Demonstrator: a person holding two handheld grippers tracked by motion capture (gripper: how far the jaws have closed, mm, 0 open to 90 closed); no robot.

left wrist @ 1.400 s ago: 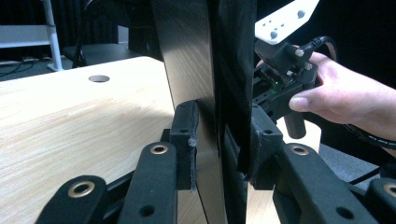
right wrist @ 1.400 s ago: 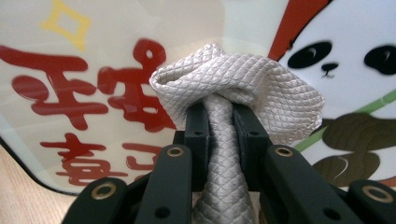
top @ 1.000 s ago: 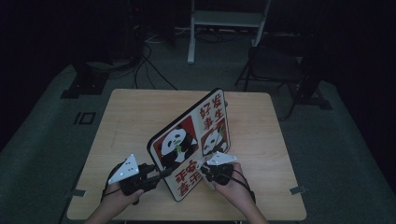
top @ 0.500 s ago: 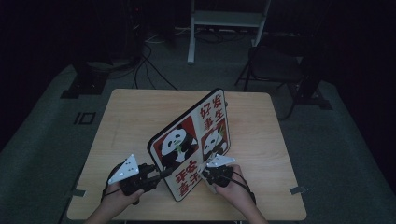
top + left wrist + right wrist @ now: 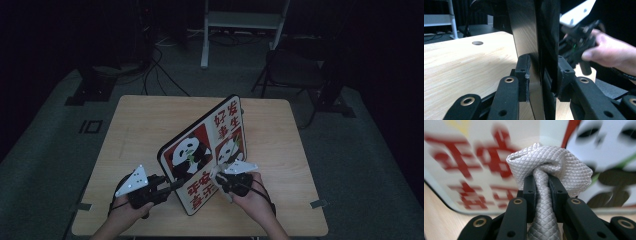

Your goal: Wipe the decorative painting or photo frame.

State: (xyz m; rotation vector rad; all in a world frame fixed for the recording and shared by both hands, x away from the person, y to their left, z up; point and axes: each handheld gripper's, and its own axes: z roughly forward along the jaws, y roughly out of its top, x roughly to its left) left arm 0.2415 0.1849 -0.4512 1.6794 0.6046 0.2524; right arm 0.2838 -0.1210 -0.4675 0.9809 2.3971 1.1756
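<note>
Both grippers are closed on something: the left gripper (image 5: 172, 186) clamps the edge of the panda board (image 5: 205, 150), its jaws pressed on either face of the panel as the left gripper view shows (image 5: 541, 75), and the right gripper (image 5: 541, 183) pinches a bunched grey cloth (image 5: 549, 167) tight between its jaws. In the high view the board stands tilted on its lower corner near the front middle of the wooden table (image 5: 150, 120), leaning back and to the right, with its printed face toward the person. That face carries two panda pictures and red characters on white and red fields, inside a dark rim. The right gripper (image 5: 220, 176) sits at the board's lower right part, and the cloth's rounded wad lies against the printed face near the red characters, which look blurred in the right gripper view. The left hand (image 5: 132, 207) holds its gripper low at the board's left edge; the right hand (image 5: 252, 192) is just right of the board. Beyond the table, a dark floor with cables (image 5: 160, 75), a white stand (image 5: 240, 22) and a chair (image 5: 295, 70) are dimly seen.
</note>
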